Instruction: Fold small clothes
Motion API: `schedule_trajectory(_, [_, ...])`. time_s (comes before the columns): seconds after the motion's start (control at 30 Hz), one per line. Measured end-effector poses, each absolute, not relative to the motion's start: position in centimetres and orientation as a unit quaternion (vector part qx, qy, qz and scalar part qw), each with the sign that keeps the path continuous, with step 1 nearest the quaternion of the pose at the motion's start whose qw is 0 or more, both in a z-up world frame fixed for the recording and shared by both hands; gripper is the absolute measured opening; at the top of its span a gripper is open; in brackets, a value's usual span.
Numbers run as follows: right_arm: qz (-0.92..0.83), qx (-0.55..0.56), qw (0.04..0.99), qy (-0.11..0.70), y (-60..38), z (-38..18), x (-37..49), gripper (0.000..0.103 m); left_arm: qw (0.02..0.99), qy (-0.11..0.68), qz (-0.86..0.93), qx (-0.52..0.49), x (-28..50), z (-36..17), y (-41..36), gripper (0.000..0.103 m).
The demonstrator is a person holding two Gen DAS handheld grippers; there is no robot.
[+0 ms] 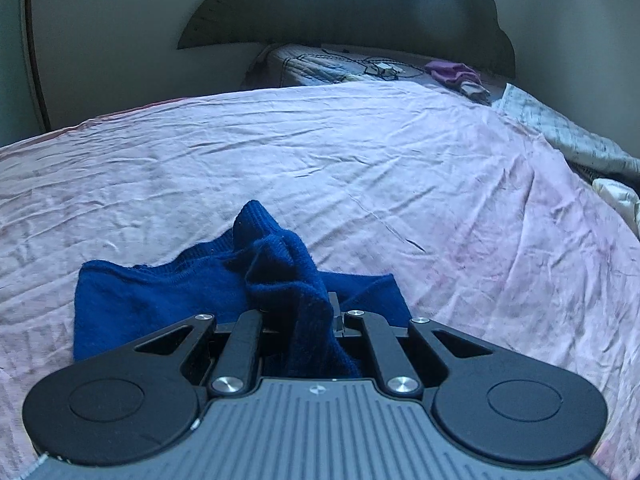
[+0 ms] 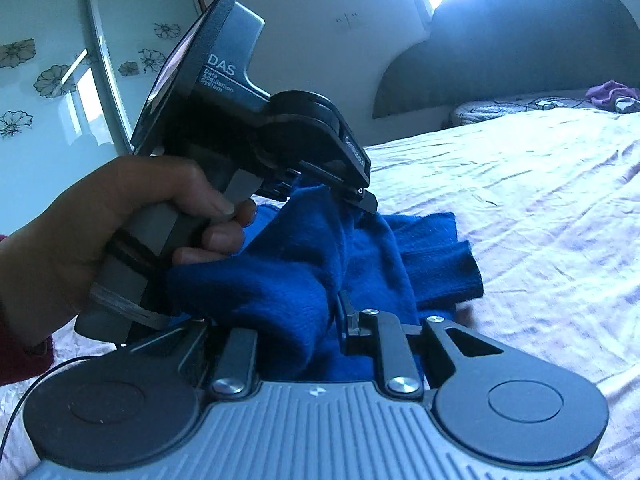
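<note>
Garment status: blue knit garment [image 1: 168, 300] partly spread on the pink bedsheet [image 1: 360, 160], with one bunched portion lifted off it. Left tongs [image 1: 298, 312] are clamped on a wad of the knit; fabric fills the gap between the jaws and trails back toward the camera. Right tongs [image 2: 304, 320] likewise grip a fold of the same garment, jaws nearly closed on thick cloth. In the right wrist view the left tongs sit just ahead and above, held by the person's left hand [image 2: 120, 216], nose angled down into the cloth.

Progress, as a judgement: fold is mid-way. A flat layer lies beyond and beside both tongs; the raised part has not yet been laid down or smoothed. Remaining: set the carried edge onto the flat layer, release, likely one more fold. No finished stack is visible.

Surface: sheet is wrinkled, soft, covers a bed. Far ahead of the tongs: patterned quilt [image 1: 320, 64], purple cloth [image 1: 452, 72], dark scalloped headboard [image 1: 360, 8]. Left of the right tongs: pale glass panel with flower motifs [image 2: 52, 80]. Bright window behind, light dim and bluish.
</note>
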State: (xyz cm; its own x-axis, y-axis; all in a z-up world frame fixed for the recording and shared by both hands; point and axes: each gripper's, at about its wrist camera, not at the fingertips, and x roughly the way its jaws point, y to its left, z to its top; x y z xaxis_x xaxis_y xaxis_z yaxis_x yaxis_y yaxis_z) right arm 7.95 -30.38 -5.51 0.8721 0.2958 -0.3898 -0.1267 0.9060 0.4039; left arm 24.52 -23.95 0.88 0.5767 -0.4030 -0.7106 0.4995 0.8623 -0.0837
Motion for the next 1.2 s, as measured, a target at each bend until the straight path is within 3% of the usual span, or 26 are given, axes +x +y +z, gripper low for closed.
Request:
schedule_trajectory(0.2, [0.110, 0.211, 0.942, 0.237, -30.9, -5.8, 8.1, 0.019, 0.883, 0.390, -0.252, 0.072, 24.7, 0.4, -24.8, 0.014])
schedule_trajectory(0.23, [0.110, 0.219, 0.940, 0.239, -31.1, -5.9, 8.3, 0.019, 0.881, 0.392, -0.254, 0.070, 24.8, 0.3, -24.9, 0.022])
schedule_trajectory(0.3, [0.113, 0.232, 0.935, 0.244, -31.4, -6.1, 8.4, 0.019, 0.881, 0.394, -0.252, 0.066, 24.9, 0.3, -25.1, 0.025])
schedule_trajectory(0.4, [0.114, 0.241, 0.931, 0.249, -31.6, -6.4, 8.5, 0.019, 0.883, 0.391, -0.250, 0.071, 24.9, 0.4, -25.5, 0.044])
schedule_trajectory(0.47, [0.113, 0.244, 0.929, 0.253, -31.8, -6.7, 8.4, 0.020, 0.888, 0.383, -0.245, 0.073, 24.8, 0.8, -25.6, 0.067])
schedule_trajectory(0.53, [0.115, 0.252, 0.925, 0.258, -32.0, -7.0, 8.5, 0.022, 0.897, 0.366, -0.240, 0.069, 24.6, 1.5, -25.4, 0.075])
schedule_trajectory(0.8, [0.126, 0.323, 0.900, 0.266, -33.8, -8.2, 8.8, 0.034, 0.919, 0.326, -0.217, 0.048, 24.2, 4.1, -22.5, 0.084])
schedule_trajectory(0.93, [0.145, 0.347, 0.888, 0.264, -34.5, -8.4, 8.4, 0.057, 0.923, 0.328, -0.195, 0.055, 23.0, 3.7, -19.8, 0.087])
schedule_trajectory(1.2, [0.058, 0.305, 0.919, 0.242, -38.3, -5.4, 5.2, 0.061, 0.935, 0.306, -0.164, 0.070, 18.6, 2.6, -13.0, 0.088])
